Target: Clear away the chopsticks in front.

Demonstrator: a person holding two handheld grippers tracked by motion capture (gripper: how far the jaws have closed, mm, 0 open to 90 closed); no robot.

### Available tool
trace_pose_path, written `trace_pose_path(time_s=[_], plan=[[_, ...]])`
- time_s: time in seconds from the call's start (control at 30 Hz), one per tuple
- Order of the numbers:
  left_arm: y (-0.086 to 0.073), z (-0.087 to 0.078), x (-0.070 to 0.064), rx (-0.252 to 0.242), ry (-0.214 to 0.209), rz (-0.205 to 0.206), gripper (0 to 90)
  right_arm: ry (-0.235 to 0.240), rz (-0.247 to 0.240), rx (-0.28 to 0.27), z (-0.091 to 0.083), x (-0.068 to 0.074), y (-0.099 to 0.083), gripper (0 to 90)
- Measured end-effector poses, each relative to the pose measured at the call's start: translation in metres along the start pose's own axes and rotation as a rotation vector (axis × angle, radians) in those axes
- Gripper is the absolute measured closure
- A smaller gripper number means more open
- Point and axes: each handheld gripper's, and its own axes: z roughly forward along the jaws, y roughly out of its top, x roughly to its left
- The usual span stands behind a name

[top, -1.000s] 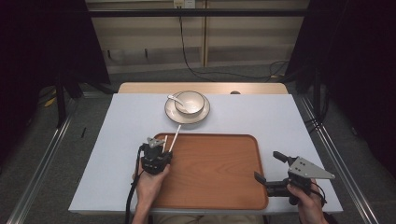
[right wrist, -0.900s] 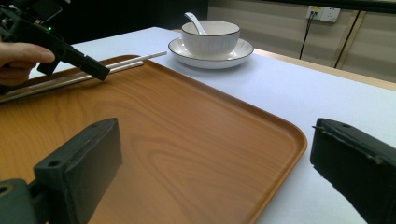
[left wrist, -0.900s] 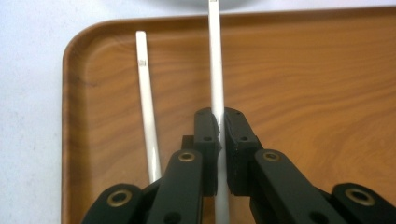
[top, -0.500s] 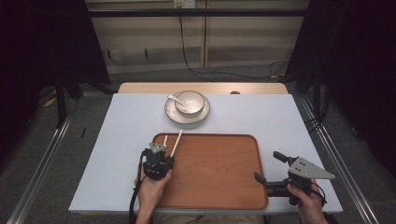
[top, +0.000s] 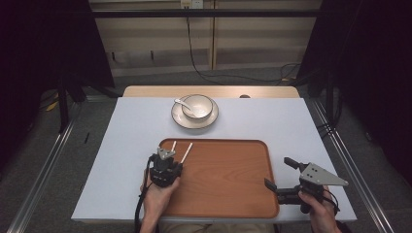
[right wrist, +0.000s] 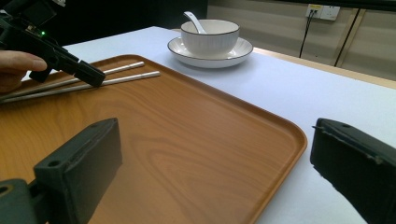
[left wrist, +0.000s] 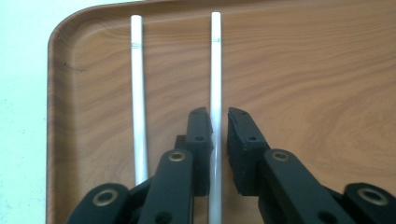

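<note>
Two white chopsticks [top: 180,152] lie side by side on the wooden tray [top: 228,194], up in its upper-left corner as the high view has it, both running toward the tray's far rim. At left of centre in that view, the left gripper [top: 165,167] sits low over the tray's left part, a hand wrapped round it from the bottom edge. In the left gripper view the left-hand chopstick [left wrist: 138,98] lies free near the tray's curved edge, and the right-hand chopstick [left wrist: 215,70] runs straight down between the black jaws, which stand slightly apart around it, one pad close against the stick and a thin gap on the other side. Up at top centre of the high view, a white bowl [top: 197,107] with a spoon [top: 181,102] sits on its saucer [top: 210,120], off the tray. Over at lower right, the right gripper [top: 284,177] hovers at the tray's right rim, jaws spread wide with nothing between them.
</note>
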Motion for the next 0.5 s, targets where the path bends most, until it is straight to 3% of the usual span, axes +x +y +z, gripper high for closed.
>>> trace_pose_path(time_s=[0.03,0.1,0.27,0.33,0.4,0.47,0.5], plan=[[0.001,0.001,0.000,-0.007,-0.008,-0.013,74.0,-0.001,0.003,-0.002,0.000,0.000,0.000,2.0],[0.003,-0.001,0.001,-0.020,0.009,0.004,71.4,0.000,0.002,-0.005,0.000,0.000,0.000,2.0],[0.014,-0.006,0.006,-0.089,-0.024,0.043,68.0,0.003,0.001,-0.007,0.000,0.000,0.000,2.0],[0.021,-0.003,0.007,-0.104,-0.049,0.055,73.7,0.001,0.002,-0.007,0.000,0.001,0.000,2.1],[0.028,0.002,0.008,-0.090,-0.095,0.072,85.9,0.003,0.003,-0.009,0.000,0.001,0.000,2.0],[0.033,0.008,0.006,-0.075,-0.066,0.101,90.0,0.003,0.005,-0.008,0.000,0.000,0.000,2.0],[0.035,0.012,0.006,-0.074,-0.089,0.098,90.0,0.002,0.005,-0.009,0.000,0.000,0.000,2.0]])
